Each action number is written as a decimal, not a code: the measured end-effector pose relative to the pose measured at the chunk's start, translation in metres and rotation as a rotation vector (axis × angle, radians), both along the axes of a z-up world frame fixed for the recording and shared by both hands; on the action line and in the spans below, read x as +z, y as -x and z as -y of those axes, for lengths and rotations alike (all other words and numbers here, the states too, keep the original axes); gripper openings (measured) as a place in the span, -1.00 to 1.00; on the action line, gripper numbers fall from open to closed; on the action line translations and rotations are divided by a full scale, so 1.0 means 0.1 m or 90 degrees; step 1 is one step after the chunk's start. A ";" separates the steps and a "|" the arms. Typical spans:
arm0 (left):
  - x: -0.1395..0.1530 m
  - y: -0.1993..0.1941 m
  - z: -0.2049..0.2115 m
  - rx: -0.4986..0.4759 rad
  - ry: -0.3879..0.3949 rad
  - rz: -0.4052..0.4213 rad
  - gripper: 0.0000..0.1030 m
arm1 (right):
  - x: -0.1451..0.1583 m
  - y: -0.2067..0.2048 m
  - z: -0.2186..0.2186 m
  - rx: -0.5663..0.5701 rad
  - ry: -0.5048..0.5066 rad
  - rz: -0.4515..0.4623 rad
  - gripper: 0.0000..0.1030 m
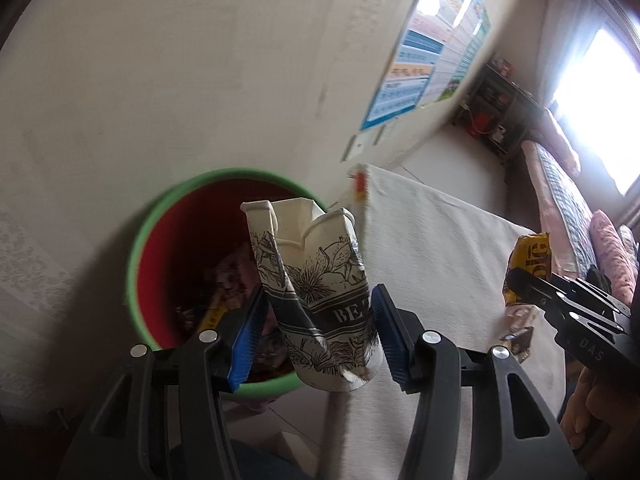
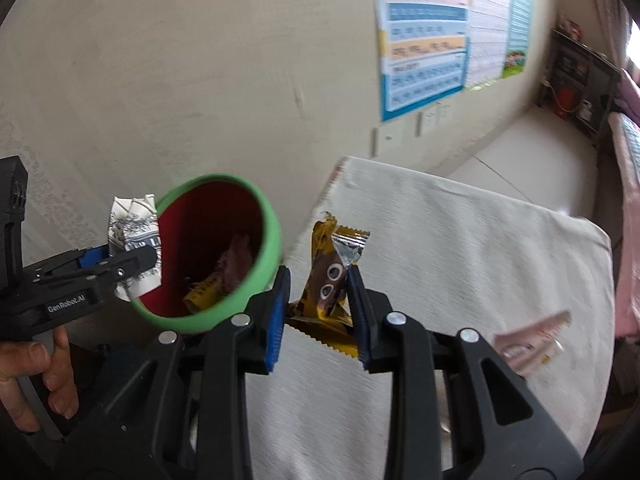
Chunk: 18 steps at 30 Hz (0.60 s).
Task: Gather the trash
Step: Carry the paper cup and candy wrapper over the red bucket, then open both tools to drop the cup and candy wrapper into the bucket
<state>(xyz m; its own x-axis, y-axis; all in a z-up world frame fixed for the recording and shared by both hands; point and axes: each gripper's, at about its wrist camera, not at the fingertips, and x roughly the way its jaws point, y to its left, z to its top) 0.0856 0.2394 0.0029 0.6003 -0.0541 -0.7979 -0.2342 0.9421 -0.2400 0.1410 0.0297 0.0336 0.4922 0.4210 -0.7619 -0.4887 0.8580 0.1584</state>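
Observation:
My left gripper (image 1: 316, 320) is shut on a crushed white paper cup (image 1: 320, 292) with black flower print, held at the edge of a green bin (image 1: 136, 248) with a red inside that holds several wrappers. In the right wrist view the cup (image 2: 134, 248) is beside the bin's (image 2: 268, 236) left rim. My right gripper (image 2: 320, 308) is shut on a yellow-brown snack wrapper (image 2: 328, 280), held just right of the bin over the table edge. It also shows in the left wrist view (image 1: 528, 268).
A table with a white cloth (image 2: 460, 248) lies to the right. A pink wrapper (image 2: 528, 340) lies on it, and a small dark wrapper (image 1: 518, 340). A wall with posters (image 2: 424, 36) stands behind. A bed and shelf are at far right.

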 end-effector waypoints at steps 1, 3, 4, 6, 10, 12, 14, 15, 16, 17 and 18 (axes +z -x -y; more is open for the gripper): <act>-0.01 0.01 -0.05 0.006 0.002 -0.001 -0.02 | -0.01 -0.01 -0.10 0.010 -0.001 -0.001 -0.44; -0.01 0.04 -0.18 0.017 0.006 -0.001 -0.02 | -0.02 -0.01 -0.24 0.024 -0.009 -0.009 -0.44; -0.02 0.06 -0.24 0.022 0.007 -0.002 -0.02 | -0.03 -0.02 -0.31 0.030 -0.011 -0.012 -0.44; -0.04 0.08 -0.35 0.031 0.005 -0.003 -0.01 | -0.04 -0.04 -0.47 0.043 -0.011 -0.011 -0.44; -0.11 0.14 -0.62 0.057 0.016 -0.009 -0.01 | -0.06 -0.05 -0.71 0.066 -0.011 -0.014 -0.44; -0.14 0.16 -0.74 0.065 0.026 -0.006 -0.01 | -0.09 -0.08 -0.83 0.078 -0.013 -0.022 -0.44; -0.17 0.18 -0.82 0.067 0.052 0.001 -0.01 | -0.13 -0.11 -0.97 0.095 -0.012 -0.031 -0.44; -0.19 0.20 -0.88 0.071 0.073 0.006 -0.01 | -0.14 -0.12 -1.03 0.100 -0.007 -0.031 -0.44; -0.20 0.22 -0.91 0.078 0.081 0.008 -0.01 | -0.17 -0.13 -1.10 0.108 -0.004 -0.034 -0.44; -0.21 0.22 -0.94 0.082 0.079 0.008 -0.01 | -0.18 -0.14 -1.15 0.113 -0.003 -0.038 -0.44; -0.23 0.23 -0.96 0.084 0.083 0.010 -0.01 | -0.20 -0.15 -1.20 0.116 -0.002 -0.040 -0.44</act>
<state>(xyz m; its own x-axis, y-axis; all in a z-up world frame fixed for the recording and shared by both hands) 0.0630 0.3356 -0.0197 0.6214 -0.0763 -0.7798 -0.3486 0.8643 -0.3624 0.1555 0.1493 0.0134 0.3589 0.5018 -0.7870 -0.6254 0.7552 0.1962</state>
